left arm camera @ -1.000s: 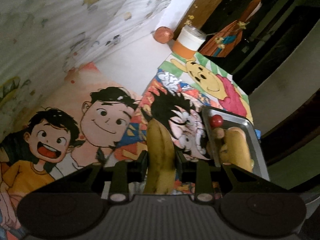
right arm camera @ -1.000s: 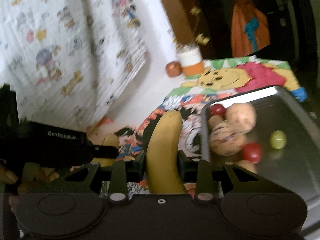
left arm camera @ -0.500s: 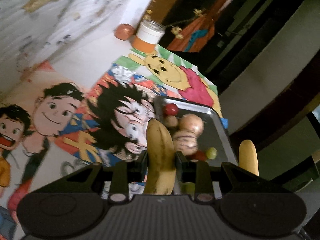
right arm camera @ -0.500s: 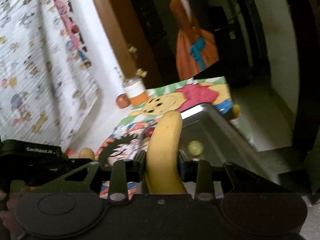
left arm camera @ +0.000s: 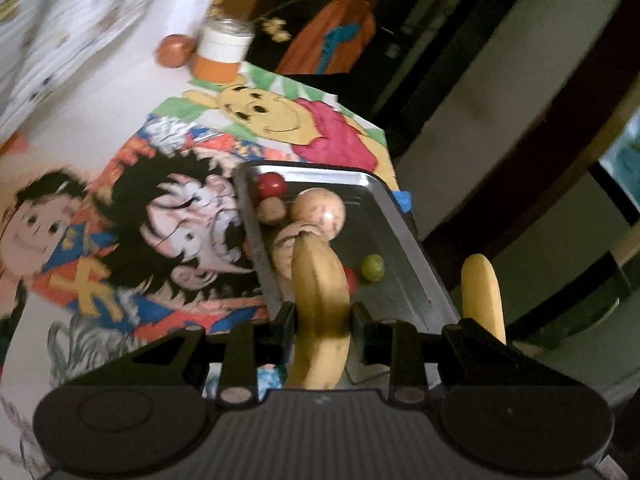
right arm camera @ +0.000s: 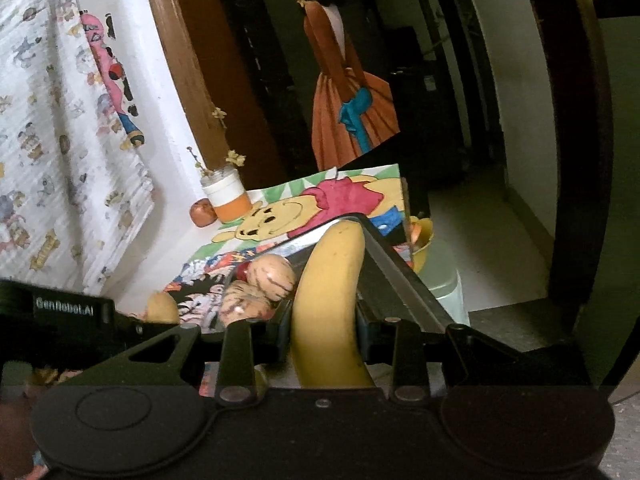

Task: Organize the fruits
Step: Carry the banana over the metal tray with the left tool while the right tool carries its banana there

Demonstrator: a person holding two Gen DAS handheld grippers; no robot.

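Observation:
My left gripper (left arm camera: 323, 320) is shut on a browning banana (left arm camera: 320, 288) and holds it over the near end of a metal tray (left arm camera: 404, 236). The tray holds a red fruit (left arm camera: 271, 185), a round tan fruit (left arm camera: 318, 212), a striped fruit (left arm camera: 282, 250) and a green grape (left arm camera: 373, 267). My right gripper (right arm camera: 323, 330) is shut on a yellow banana (right arm camera: 332, 300), held above the tray's right rim (right arm camera: 396, 276). That banana shows in the left wrist view (left arm camera: 480, 292) right of the tray. The left gripper's body (right arm camera: 72, 312) shows at the left of the right wrist view.
Cartoon drawings (left arm camera: 276, 116) cover the table. An orange-and-white jar with dried flowers (left arm camera: 222, 50) and a small orange fruit (left arm camera: 174, 50) stand at the far edge by the wall. The table drops off just right of the tray; a pale bin (right arm camera: 444, 292) stands below.
Both grippers moved right toward the tray with their bananas. The left one now hangs over the tray's near end; the right one came lower and closer to the tray's right rim.

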